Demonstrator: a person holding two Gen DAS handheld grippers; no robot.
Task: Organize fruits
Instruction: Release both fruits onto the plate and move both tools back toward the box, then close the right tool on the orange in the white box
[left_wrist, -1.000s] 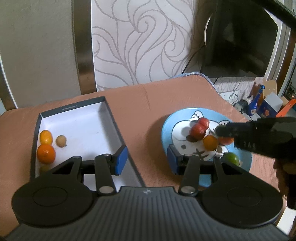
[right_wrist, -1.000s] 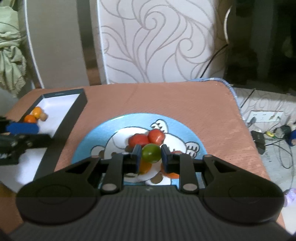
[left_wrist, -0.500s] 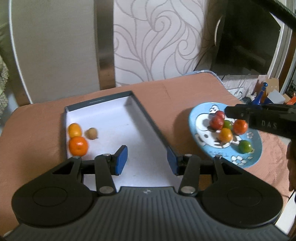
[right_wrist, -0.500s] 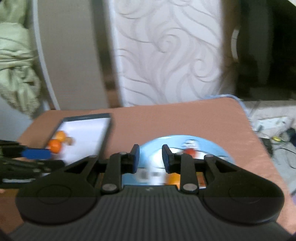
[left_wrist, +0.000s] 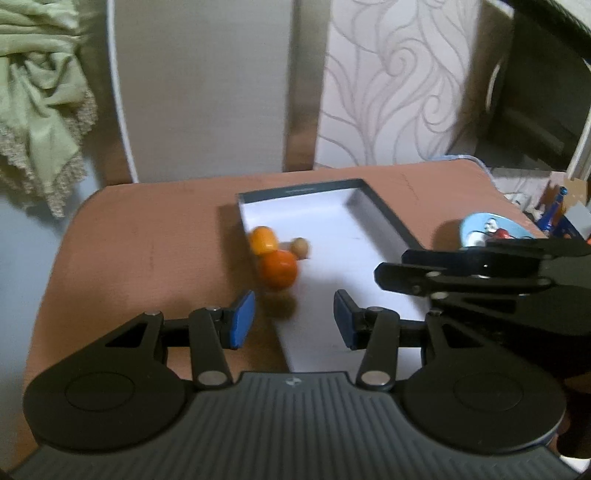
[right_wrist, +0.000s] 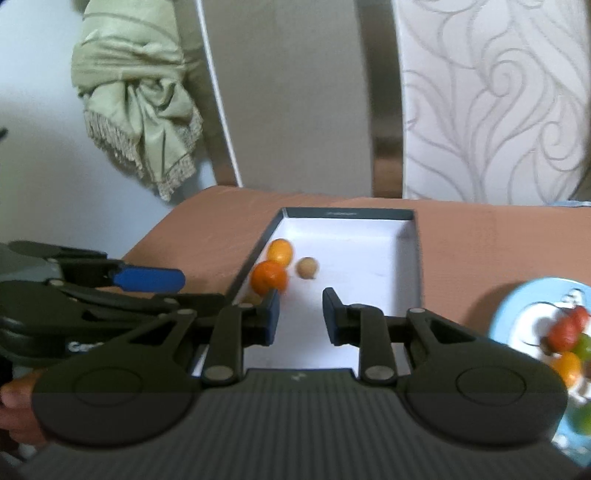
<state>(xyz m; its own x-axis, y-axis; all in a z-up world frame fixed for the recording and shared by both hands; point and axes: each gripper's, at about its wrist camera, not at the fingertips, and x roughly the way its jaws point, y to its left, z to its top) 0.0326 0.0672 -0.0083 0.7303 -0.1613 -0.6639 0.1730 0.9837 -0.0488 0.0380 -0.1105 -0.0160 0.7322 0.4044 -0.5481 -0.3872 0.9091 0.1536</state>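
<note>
Box (left_wrist: 384, 210) with dark rim and white floor lies mid-table (left_wrist: 147, 240). Three fruits sit against its left wall: a big orange (left_wrist: 279, 269), a smaller yellow-orange one (left_wrist: 263, 240) and a small brown one (left_wrist: 300, 246). The rest of the floor is bare. My left tongs (left_wrist: 293, 319) hang released over the left rim. My right tongs (right_wrist: 300, 315) are narrowly parted, holding nothing. A blue plate (right_wrist: 517, 306) of fruit sits by the table's right edge.

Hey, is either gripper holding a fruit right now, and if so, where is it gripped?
Nothing is held. The left gripper and the right gripper both show empty gaps between their pads; the orange lies loose in the box.
</note>
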